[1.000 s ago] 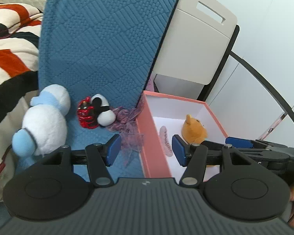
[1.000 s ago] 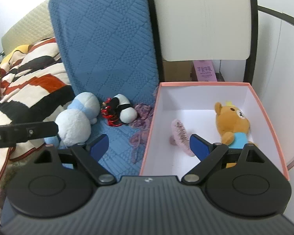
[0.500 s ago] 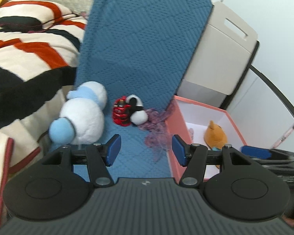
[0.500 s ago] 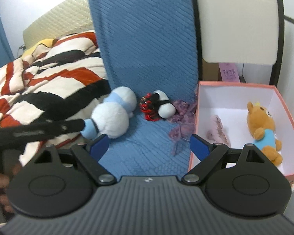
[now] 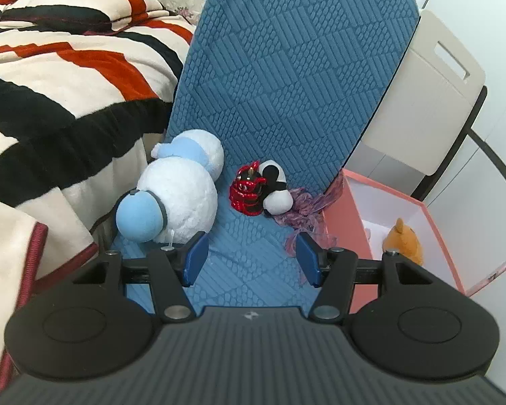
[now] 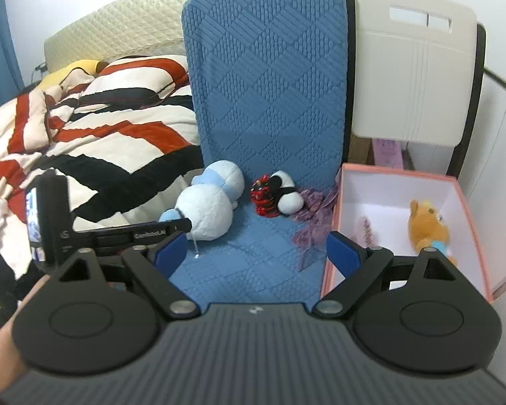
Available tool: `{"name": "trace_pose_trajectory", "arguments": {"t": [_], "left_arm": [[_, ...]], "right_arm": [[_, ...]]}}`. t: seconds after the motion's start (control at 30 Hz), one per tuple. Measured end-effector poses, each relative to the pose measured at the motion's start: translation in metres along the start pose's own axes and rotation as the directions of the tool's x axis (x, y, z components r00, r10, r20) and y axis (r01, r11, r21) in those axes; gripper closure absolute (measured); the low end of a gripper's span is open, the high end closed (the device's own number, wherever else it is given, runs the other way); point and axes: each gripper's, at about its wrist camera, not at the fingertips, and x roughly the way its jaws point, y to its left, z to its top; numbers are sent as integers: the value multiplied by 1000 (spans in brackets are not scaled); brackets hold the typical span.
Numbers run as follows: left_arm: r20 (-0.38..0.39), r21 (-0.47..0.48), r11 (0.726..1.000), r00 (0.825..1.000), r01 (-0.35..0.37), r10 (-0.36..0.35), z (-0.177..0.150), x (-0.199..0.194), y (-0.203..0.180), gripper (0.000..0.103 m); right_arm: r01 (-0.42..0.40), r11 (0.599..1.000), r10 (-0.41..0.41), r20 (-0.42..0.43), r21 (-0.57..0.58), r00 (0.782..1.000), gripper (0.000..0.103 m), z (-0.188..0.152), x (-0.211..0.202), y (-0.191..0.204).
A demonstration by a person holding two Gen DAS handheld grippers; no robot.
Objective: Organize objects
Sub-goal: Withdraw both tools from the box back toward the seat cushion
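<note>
Both my claws stand open and empty. Left claw (image 5: 251,258): jaws partly apart, nothing between the pads, only the blue mat (image 5: 253,270) beneath. Right claw (image 6: 256,251): jaws wide, nothing held, also above the mat.

Ahead of the left claw and a little to its left lies the white plush (image 5: 177,192) with pale blue parts, its blue end nearest my left finger, just beside it; I cannot tell if they touch. Straight ahead, farther off, a red toy (image 5: 246,190) lies against a black-and-white plush (image 5: 276,192); they touch. A purple scarf (image 5: 303,209) trails from that plush to the wall of the pink box (image 5: 340,219), which stands to the right of both claws.

Inside the box, seen from the right claw: an orange bear (image 6: 428,226) against the right wall and a pink comb-like item (image 6: 366,229) nearer the left wall, apart from each other.

The mat runs up a chair back behind the toys. A striped blanket (image 5: 67,84) lies to the left. A beige chair (image 6: 411,84) stands behind the box.
</note>
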Motion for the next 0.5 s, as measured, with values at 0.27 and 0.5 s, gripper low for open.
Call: {"name": "trace_pose_trajectory", "arguments": {"t": [0.27,0.5], "left_arm": [[-15,11,1000,1000,15,-15,0,18,-11,40],[-17,28,999,999,28,-27,4,29,-17,40]], "right_arm": [[-12,999,13,-15,50,1000,12,1,5,-12],[-2,999,3,-22,38,1000,12,2,12,-11]]}}
